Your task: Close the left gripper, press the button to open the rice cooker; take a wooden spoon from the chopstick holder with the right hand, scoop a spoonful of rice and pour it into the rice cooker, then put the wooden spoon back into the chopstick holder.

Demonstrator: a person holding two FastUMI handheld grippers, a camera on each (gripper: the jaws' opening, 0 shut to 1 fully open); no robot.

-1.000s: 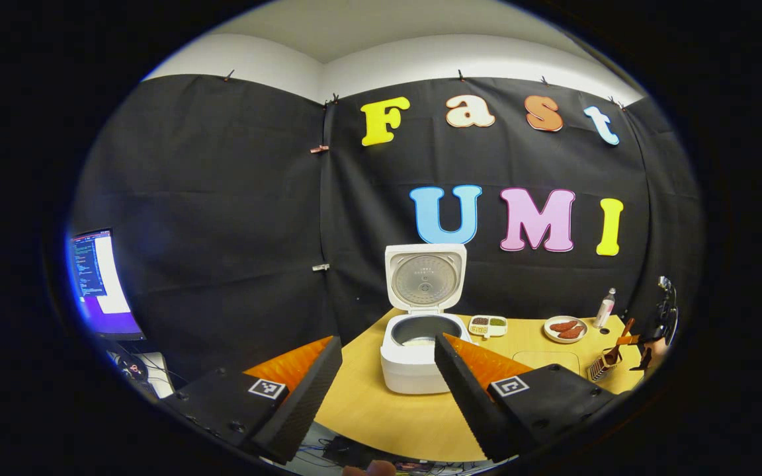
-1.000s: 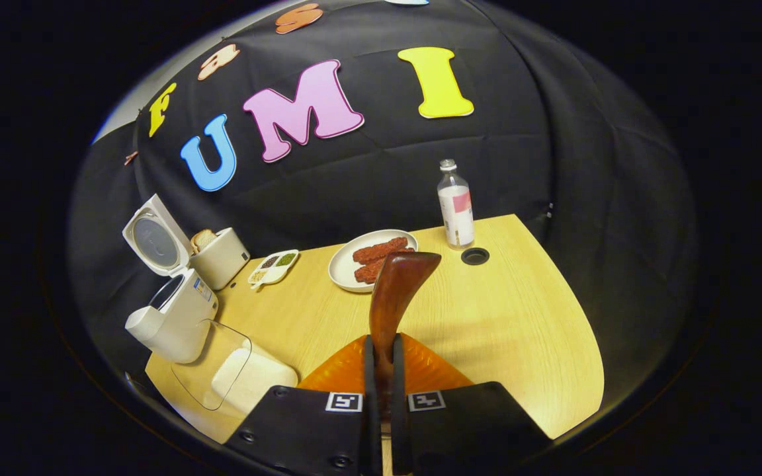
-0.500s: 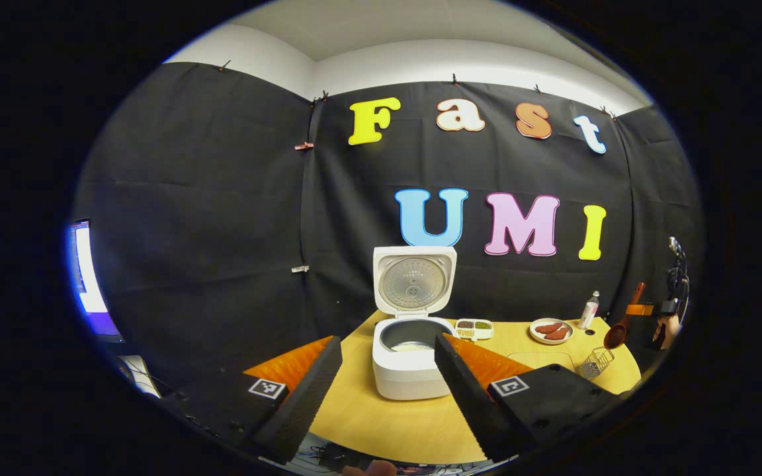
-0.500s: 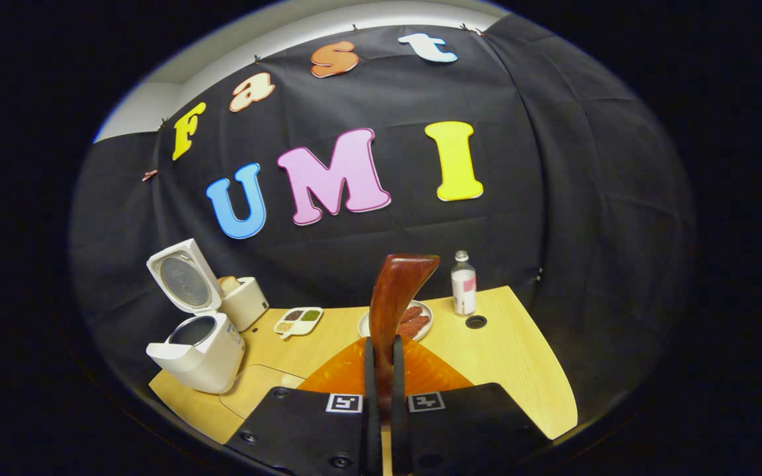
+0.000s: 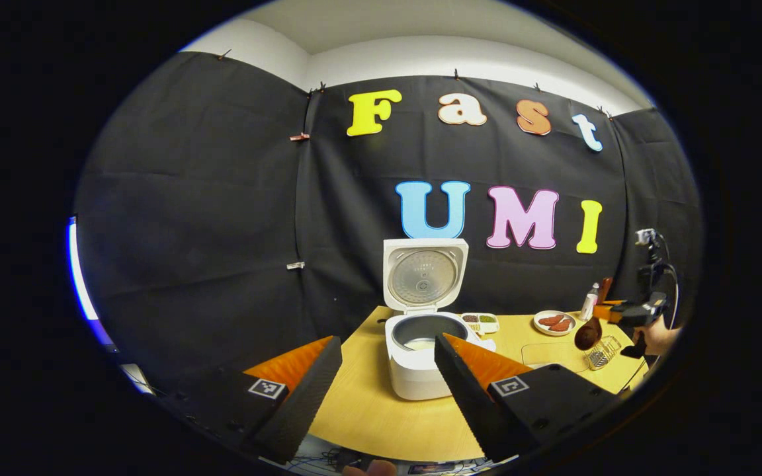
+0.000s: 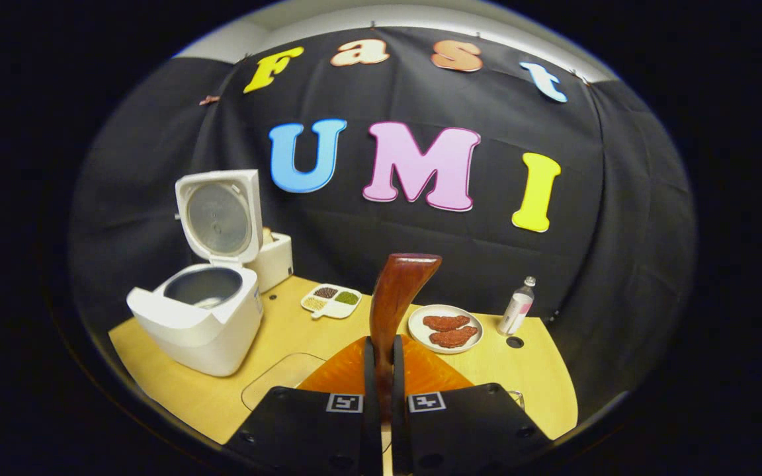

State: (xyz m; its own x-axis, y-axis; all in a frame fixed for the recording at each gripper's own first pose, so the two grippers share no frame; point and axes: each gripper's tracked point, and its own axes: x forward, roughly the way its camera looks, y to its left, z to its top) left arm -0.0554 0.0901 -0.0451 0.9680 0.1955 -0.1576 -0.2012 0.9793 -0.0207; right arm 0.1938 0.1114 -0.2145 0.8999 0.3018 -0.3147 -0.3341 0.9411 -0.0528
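**Spoon lifted, cooker open**

Left gripper view: left gripper (image 5: 387, 354), its 2 fingers spread apart, at bottom centre; rice cooker (image 5: 421, 357) centre, lid raised; chopstick holder (image 5: 599, 354) lower right. Right gripper view: right gripper (image 6: 381, 370) clamped on the wooden spoon (image 6: 394, 297), bottom centre.

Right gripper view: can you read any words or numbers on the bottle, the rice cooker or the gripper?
Bottle: label too small and blurred to read.
Rice cooker: no readable writing; its side panel is blurred.
Right gripper: two square black-and-white markers, patterns, not words.
So nothing here can be read.
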